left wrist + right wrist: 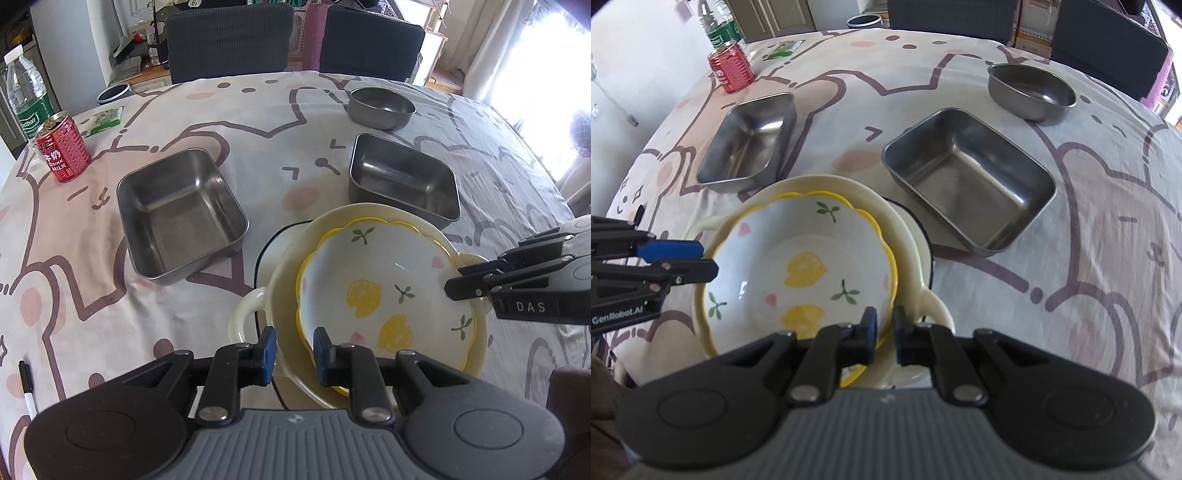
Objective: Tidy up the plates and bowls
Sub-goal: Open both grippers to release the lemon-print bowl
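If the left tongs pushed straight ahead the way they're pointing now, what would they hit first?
Most likely the cream two-handled dish: the left tongs already straddle its near rim, with the lemon-pattern bowl nested just inside. Depth is unclear.

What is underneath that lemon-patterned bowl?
The lemon bowl sits inside a larger cream bowl with handles. Below that, a white dish with a dark rim peeks out; most of it is hidden.
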A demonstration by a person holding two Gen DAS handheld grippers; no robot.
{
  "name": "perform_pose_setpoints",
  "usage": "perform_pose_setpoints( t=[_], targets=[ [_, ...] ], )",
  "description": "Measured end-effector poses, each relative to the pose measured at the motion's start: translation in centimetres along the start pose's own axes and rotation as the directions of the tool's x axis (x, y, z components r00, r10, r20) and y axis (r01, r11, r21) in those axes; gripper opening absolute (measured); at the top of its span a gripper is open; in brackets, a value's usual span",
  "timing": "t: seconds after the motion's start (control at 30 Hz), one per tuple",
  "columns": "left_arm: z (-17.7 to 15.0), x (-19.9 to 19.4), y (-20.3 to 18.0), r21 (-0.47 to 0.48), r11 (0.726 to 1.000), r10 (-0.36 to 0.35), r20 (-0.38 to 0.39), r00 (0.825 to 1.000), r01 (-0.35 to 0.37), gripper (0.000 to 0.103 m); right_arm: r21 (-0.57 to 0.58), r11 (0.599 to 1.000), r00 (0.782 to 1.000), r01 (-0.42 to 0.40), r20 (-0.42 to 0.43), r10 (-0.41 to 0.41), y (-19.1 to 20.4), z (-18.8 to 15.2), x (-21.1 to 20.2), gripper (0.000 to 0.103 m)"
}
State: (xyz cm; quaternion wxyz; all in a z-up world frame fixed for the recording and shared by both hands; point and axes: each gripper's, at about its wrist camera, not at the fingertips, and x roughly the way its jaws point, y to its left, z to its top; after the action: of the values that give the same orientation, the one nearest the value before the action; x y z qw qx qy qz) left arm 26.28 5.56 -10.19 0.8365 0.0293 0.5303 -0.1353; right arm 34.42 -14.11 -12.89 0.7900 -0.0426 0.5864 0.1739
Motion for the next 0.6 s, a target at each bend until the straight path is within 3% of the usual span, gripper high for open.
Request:
perform_pose_setpoints(
  t=[0.3, 0.37, 0.47, 0.57, 0.6],
  targets=[
    [0.0, -0.3, -0.1, 0.000, 1.000, -0.010, 0.004, 1.000, 0.010, 0.025, -0.009, 1.000, 1.000, -0.010, -0.004, 0.010, 0.1, 0.0, -0.3, 0.021],
    [0.0, -0.5, -0.2, 0.001, 1.000, -0.011, 0.005, 1.000, 0.011, 0.026, -0.013, 1.000, 1.000, -0.014, 0.004, 0.014, 0.2, -0.1, -0.6, 0.028],
    [-0.1, -1.2, -0.3, -0.001, 1.000, -0.014, 0.019, 1.000, 0.014, 0.044, -0.022, 1.000, 1.000, -0.012, 0.026, 0.012, 0.3, -0.3, -1.3, 0.047],
    [-0.1, -2.1, -0.2, -0.009, 1.000, -0.020, 0.048, 0.999, 0.020, 0.064, -0.026, 1.000, 0.998, -0.016, 0.055, 0.018, 0.2, -0.4, -2.4, 0.057],
    [-0.1, -2.5, -0.2, -0.012, 1.000, -0.016, 0.062, 0.998, 0.017, 0.075, -0.022, 1.000, 0.997, -0.018, 0.069, 0.019, 0.0, -0.5, -2.8, 0.059]
  ],
)
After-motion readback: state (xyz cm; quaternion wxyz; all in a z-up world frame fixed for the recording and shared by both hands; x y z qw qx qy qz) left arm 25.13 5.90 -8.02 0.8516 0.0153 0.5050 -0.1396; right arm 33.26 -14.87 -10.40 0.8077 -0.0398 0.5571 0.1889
